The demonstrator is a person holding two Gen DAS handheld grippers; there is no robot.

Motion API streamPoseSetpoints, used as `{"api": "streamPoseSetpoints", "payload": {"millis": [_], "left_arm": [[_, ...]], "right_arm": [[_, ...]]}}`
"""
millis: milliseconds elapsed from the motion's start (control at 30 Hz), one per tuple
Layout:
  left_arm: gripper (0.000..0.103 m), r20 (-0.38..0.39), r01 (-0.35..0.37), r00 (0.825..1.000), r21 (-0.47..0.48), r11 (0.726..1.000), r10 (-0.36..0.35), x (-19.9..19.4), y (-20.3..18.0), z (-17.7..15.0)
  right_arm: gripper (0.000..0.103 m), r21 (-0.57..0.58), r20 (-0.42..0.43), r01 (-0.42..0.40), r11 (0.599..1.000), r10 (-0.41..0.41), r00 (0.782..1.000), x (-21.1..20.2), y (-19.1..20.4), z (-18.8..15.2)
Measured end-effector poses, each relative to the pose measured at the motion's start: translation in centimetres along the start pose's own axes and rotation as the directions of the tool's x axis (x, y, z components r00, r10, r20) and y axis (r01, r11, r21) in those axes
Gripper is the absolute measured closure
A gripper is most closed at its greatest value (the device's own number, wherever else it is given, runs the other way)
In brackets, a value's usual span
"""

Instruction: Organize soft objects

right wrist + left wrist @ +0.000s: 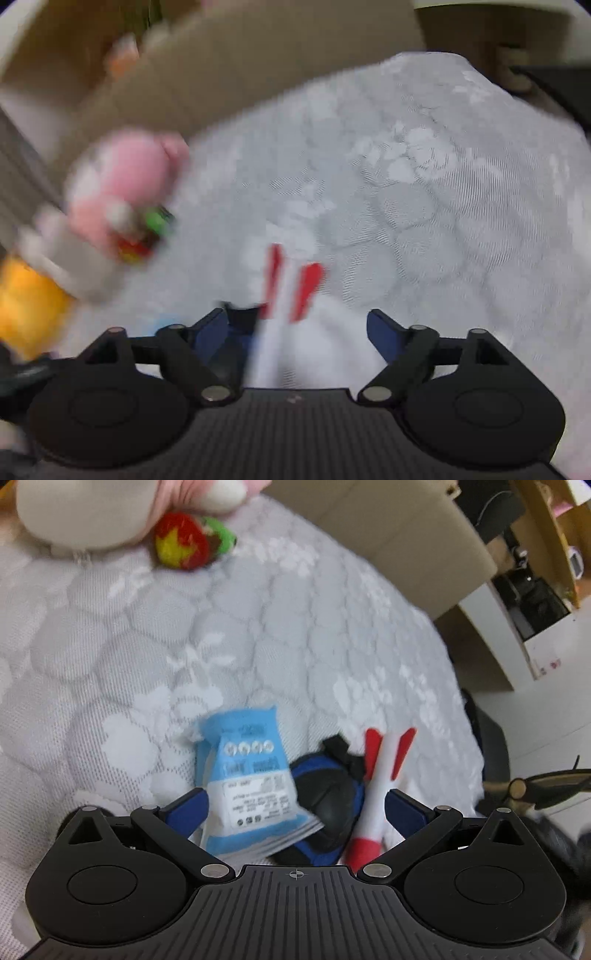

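Your left hand-held gripper [295, 805] stands wide around the blue packet [251, 786] and rocket toy [373, 794]; your right hand-held gripper [297, 332] gapes empty. Plush toys [110, 513] wait at eleven o'clock on the bed [295, 635], likely next.

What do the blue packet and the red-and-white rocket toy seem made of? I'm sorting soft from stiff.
Blue packet: probably thin plastic film, slightly glossy, with printed labels and crimped edges. Rocket toy: looks like matte plush fabric, though blur leaves that open.

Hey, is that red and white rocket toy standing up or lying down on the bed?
Lying down. The rocket toy lies lengthwise on the grey quilt, red fins pointing away, beside a blue packet.
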State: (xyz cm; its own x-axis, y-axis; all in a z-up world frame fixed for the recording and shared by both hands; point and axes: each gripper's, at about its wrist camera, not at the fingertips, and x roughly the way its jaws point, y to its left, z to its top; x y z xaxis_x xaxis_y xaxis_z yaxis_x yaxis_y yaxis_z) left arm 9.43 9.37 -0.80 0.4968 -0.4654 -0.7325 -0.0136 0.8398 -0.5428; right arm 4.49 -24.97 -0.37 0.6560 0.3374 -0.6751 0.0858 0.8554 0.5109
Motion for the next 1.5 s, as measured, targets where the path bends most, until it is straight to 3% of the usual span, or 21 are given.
{"api": "streamPoseSetpoints", "payload": {"millis": [67,167,233,300,400,500,567,700,933,1233,1500], "left_arm": [[0.0,0.073,-0.063,0.996,0.084,0.994,0.057,-1.5,-1.9,-0.7],[0.0,0.192,-0.187,0.971,0.224,0.956,0.144,-3.9,-5.5,-2.8],[0.0,0.273,-0.204,0.954,0.285,0.937,0.124,-5.7,-7.2,-5.5],[0.0,0.323,-0.201,0.942,0.333,0.921,0.089,-6.9,-8.4,-8.1],[0.0,0.286,-0.199,0.953,0.34,0.919,0.1,-6.3,-8.5,-11.0],[0.0,0.21,-0.216,0.965,0.281,0.935,0.16,-4.6,-7.5,-11.6],[0.0,0.166,-0.235,0.966,0.245,0.941,0.198,-4.0,-6.8,-10.9],[0.0,0.19,-0.308,0.943,0.181,0.934,0.274,-3.9,-5.8,-10.5],[0.0,0.272,-0.423,0.9,0.35,0.836,0.342,-3.2,-8.2,-12.7],[0.0,0.246,-0.42,0.901,0.289,0.86,0.358,-3.0,-6.9,-12.1],[0.0,0.238,-0.428,0.899,0.301,0.852,0.367,-2.8,-6.9,-12.2]], "right_arm": [[0.016,-0.003,0.05,0.007,1.0,-0.007,0.999,-1.6,0.5,-2.2],[0.014,-0.124,0.14,0.125,0.984,-0.108,0.984,-3.4,2.0,-5.5],[0.007,-0.192,0.204,0.171,0.966,-0.132,0.97,-4.9,2.8,-6.6],[0.001,-0.211,0.21,0.166,0.963,-0.122,0.97,-5.9,3.2,-7.3],[0.001,-0.223,0.123,0.104,0.969,-0.078,0.989,-5.7,3.2,-8.3],[0.001,-0.255,0.116,0.185,0.949,-0.16,0.98,-4.9,3.8,-9.0],[0.001,-0.24,0.151,0.204,0.949,-0.171,0.974,-5.4,3.9,-9.1],[0.001,-0.206,0.166,0.221,0.953,-0.189,0.968,-5.6,3.5,-9.2],[0.0,-0.262,0.168,0.253,0.931,-0.215,0.962,-4.5,4.1,-9.5],[0.0,-0.294,0.18,0.291,0.91,-0.246,0.952,-4.3,4.5,-9.9],[0.0,-0.304,0.167,0.285,0.909,-0.243,0.955,-4.1,4.5,-9.9]]}}
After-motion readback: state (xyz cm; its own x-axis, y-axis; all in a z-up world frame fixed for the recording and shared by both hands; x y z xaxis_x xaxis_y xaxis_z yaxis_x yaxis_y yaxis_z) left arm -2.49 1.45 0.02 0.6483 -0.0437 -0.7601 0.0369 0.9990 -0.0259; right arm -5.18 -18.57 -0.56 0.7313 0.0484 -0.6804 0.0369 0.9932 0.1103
